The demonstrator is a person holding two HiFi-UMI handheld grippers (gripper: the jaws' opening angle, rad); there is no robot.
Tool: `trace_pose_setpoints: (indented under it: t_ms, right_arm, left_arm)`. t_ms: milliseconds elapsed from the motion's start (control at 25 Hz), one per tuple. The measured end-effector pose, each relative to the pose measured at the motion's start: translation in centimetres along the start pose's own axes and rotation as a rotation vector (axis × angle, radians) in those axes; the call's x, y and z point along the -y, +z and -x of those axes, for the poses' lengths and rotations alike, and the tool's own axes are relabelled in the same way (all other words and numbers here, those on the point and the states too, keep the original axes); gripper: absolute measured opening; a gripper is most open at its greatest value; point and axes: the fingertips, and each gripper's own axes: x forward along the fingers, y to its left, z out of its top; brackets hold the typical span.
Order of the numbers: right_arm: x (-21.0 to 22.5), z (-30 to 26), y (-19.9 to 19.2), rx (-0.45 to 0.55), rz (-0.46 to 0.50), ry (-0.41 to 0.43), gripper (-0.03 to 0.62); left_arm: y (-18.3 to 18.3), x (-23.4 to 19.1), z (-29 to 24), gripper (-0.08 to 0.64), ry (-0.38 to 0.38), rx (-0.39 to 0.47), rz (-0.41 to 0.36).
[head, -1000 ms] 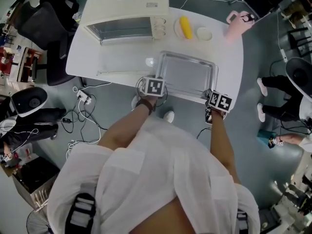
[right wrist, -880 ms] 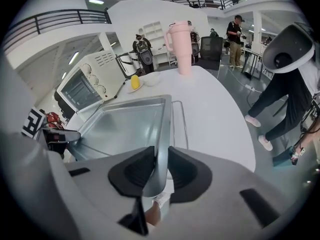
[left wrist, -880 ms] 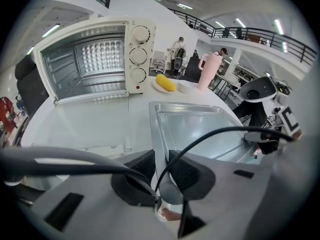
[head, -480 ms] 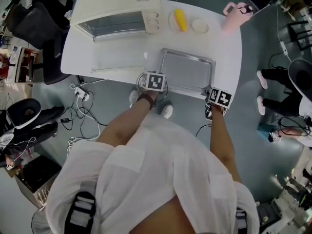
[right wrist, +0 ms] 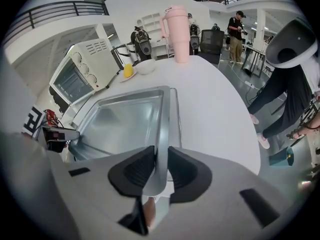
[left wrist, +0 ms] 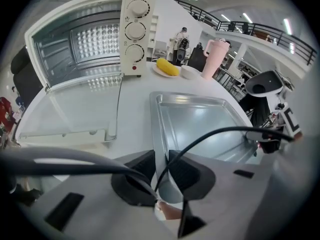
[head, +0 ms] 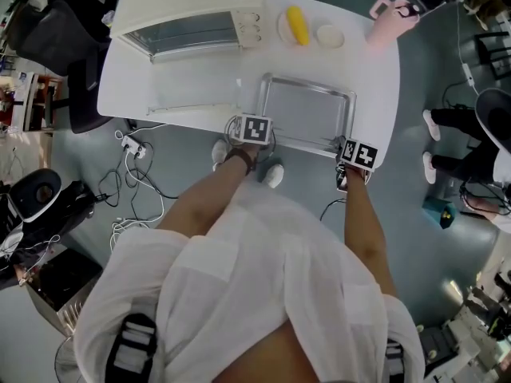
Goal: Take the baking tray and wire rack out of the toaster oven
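The silver baking tray (head: 307, 110) sits low over the white table (head: 200, 86), at its near edge, in front of the open toaster oven (head: 192, 10). My left gripper (head: 257, 120) is shut on the tray's near left corner; in the left gripper view its pads (left wrist: 145, 166) clamp the thin rim of the tray (left wrist: 200, 124). My right gripper (head: 349, 144) is shut on the near right corner, and the tray (right wrist: 125, 121) stretches ahead of it in the right gripper view. The oven's glass door (left wrist: 70, 114) lies folded down. I cannot make out the wire rack for sure.
Right of the oven at the table's back stand a plate with a yellow item (head: 297, 24), a small white bowl (head: 330, 36) and a pink tumbler (head: 391, 18). Cables and a power strip (head: 132, 146) lie on the floor on the left. Office chairs and people stand around.
Both grippers have sunk a little toward the tabletop with the tray between them. Neither grip has changed.
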Motion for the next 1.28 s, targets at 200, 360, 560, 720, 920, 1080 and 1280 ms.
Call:
trace_pose_setpoints:
  t_ms: [200, 360, 560, 720, 920, 1080, 1280]
  right_arm:
    - [0.1, -0.6, -0.5, -0.018, 0.033, -0.019, 0.091]
    - [0.0, -0.9, -0.8, -0.033, 0.062, -0.028, 0.092]
    - [-0.2, -1.1, -0.8, -0.035, 0.073, -0.012, 0.123]
    - [-0.1, -0.7, -0.5, -0.017, 0.063, -0.008, 0.133]
    - [0.0, 0.1, 0.3, 0.015, 0.079, -0.010, 0.134]
    - [-0.5, 1.0, 1.1, 0.053, 0.089, 0.007, 0.135]
    - [-1.2, 4.2, 3.6, 0.178, 0.113, 0.022, 0.141]
  left_arm:
    - [-0.7, -0.2, -0.9, 0.077, -0.009, -0.044, 0.020]
    - [-0.8, -0.3, -1.1, 0.077, -0.005, -0.041, 0.010]
    - [-0.8, -0.3, -1.2, 0.078, -0.013, -0.041, 0.009]
    - [-0.5, -0.3, -0.5, 0.078, -0.010, -0.022, 0.006]
    - [0.6, -0.2, 0.9, 0.087, -0.004, 0.023, -0.040]
    - [1.7, 0.1, 2.3, 0.089, -0.003, 0.054, -0.084]
    - [3.9, -0.4, 5.4, 0.087, -0.018, 0.166, -0.159]
